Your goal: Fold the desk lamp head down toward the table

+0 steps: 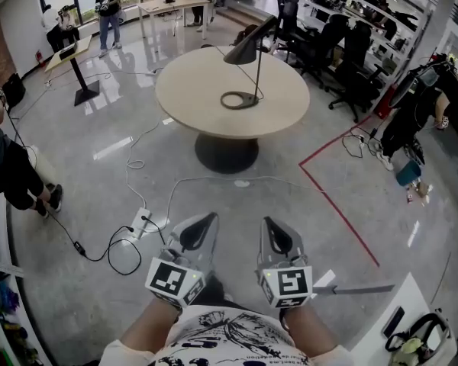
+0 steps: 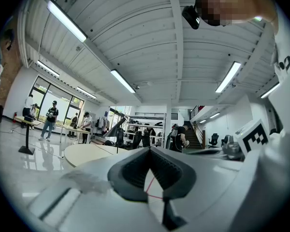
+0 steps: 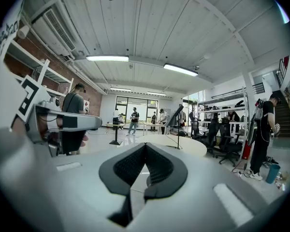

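Observation:
A black desk lamp (image 1: 244,50) stands on the round beige table (image 1: 191,90) far ahead of me, its ring base (image 1: 240,100) flat on the top and its cone head raised on a thin stem. Both grippers hang low over the floor, well short of the table. My left gripper (image 1: 211,216) is shut with nothing in it; its view shows the tips meeting (image 2: 150,150) and the lamp (image 2: 117,128) small in the distance. My right gripper (image 1: 266,221) is also shut and empty (image 3: 145,145), with the lamp (image 3: 176,114) far beyond.
A power strip (image 1: 141,221) and loose cables lie on the polished floor at the left. Red tape (image 1: 340,208) marks the floor at the right. Office chairs (image 1: 351,67) crowd behind the table. People stand at the left (image 1: 11,170) and right (image 1: 416,113). A white table corner (image 1: 401,311) is at bottom right.

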`<state>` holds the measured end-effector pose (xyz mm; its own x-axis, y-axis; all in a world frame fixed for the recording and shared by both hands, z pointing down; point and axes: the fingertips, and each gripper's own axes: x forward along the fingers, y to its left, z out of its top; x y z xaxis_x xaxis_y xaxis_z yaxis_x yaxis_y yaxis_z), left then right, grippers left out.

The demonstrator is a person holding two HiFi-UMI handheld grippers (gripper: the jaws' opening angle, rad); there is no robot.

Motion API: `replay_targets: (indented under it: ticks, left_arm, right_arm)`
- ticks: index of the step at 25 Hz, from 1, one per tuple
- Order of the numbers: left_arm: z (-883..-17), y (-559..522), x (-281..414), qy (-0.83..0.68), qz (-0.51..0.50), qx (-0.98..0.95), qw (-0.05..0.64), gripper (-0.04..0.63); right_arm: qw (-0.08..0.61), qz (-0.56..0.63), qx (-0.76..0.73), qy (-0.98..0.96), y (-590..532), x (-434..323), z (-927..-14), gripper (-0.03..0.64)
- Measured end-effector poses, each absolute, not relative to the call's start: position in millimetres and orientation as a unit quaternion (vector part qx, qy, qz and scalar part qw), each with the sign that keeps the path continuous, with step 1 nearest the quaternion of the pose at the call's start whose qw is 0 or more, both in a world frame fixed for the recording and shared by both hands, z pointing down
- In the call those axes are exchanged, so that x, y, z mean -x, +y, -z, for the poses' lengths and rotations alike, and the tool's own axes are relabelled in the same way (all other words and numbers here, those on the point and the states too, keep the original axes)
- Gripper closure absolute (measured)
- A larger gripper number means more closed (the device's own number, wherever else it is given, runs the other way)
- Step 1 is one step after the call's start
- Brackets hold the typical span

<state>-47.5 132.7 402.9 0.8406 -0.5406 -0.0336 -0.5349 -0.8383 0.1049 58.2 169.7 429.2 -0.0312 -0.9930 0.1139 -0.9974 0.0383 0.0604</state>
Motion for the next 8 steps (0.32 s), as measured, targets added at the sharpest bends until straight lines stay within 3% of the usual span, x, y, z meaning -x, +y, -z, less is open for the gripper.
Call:
replay_targets:
  ticks: [8]
  left_arm:
    - [-408.3, 136.1, 51.4, -0.281, 0.025, -0.958, 0.045, 0.591]
  right_arm:
    - [0.062, -0.027, -0.692, -0.718, 174.4, -56.0, -433.1, 0.607]
